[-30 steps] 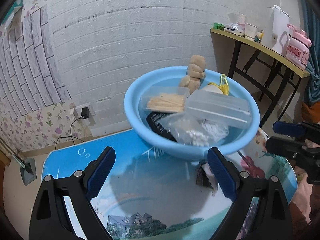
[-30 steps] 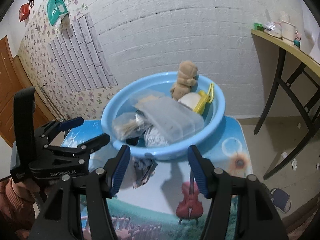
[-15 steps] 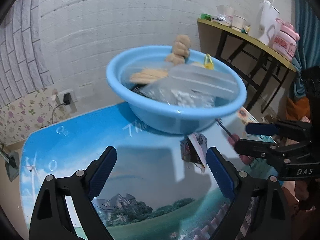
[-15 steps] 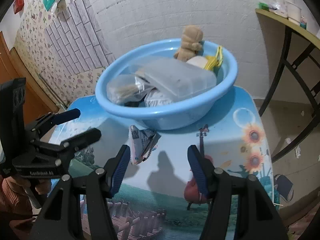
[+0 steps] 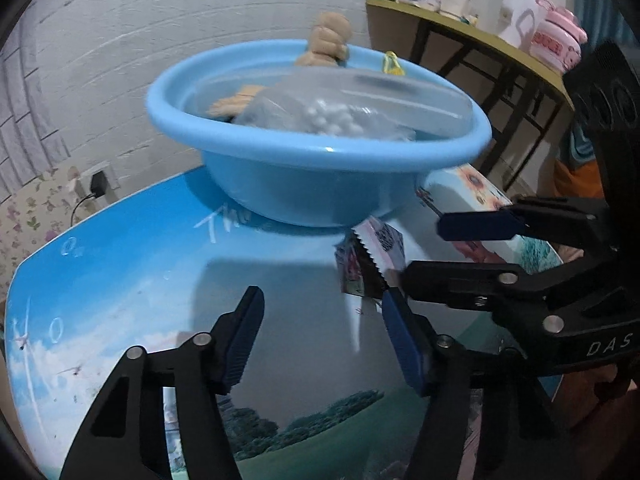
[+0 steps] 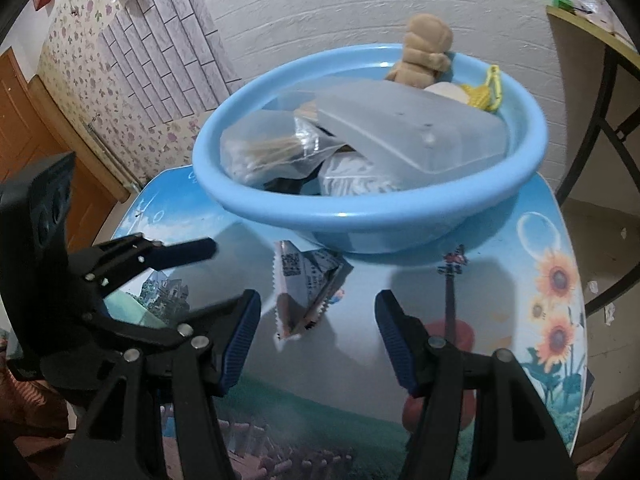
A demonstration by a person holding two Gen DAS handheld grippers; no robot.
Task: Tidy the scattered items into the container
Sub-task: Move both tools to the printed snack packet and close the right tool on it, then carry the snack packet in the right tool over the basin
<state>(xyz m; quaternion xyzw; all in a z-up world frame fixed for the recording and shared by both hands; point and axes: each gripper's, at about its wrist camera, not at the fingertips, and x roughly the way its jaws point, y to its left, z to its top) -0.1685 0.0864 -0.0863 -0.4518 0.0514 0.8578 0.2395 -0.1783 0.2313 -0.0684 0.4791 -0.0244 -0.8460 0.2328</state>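
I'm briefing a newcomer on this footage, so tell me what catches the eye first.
The blue basin dominates the far half of the picture-printed table, heaped with a clear plastic box, bagged items and a tan plush toy at its back rim. Just in front of it, one crumpled snack wrapper lies on the table, with the open right claw aimed at it.

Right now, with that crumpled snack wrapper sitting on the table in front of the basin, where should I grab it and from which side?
Pinch the raised folded ridge of the snack wrapper, coming from above with the right gripper, whose open fingers already straddle it. It lies crumpled and partly tented on the table, so flat edges offer little to bite. The blue basin sits close behind, which probably rules out a far-side approach.
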